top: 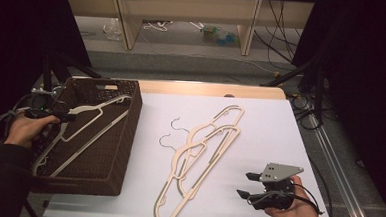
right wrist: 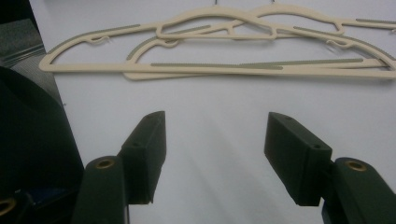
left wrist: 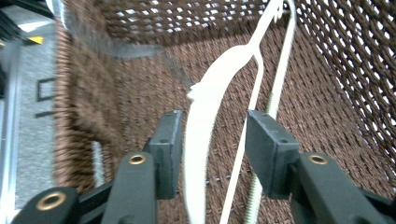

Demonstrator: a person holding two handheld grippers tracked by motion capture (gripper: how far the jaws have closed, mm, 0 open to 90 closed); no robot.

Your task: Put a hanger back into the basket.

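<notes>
Left gripper (left wrist: 212, 140) stands parted around a hanger (left wrist: 205, 116) inside the basket (top: 130, 120), pads clear, evidently releasing it. Two hangers (top: 198, 154) await on the counter (top: 265, 127). Right gripper (top: 249, 185) rests wide, empty, facing them.

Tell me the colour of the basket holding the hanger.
Dark brown woven wicker basket, with the cream hanger inside; clearest in the high view.

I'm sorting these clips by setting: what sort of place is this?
Probably a lab or recording workspace, not a home: a white-covered table, black curtains either side, loose cables on the floor behind.
</notes>
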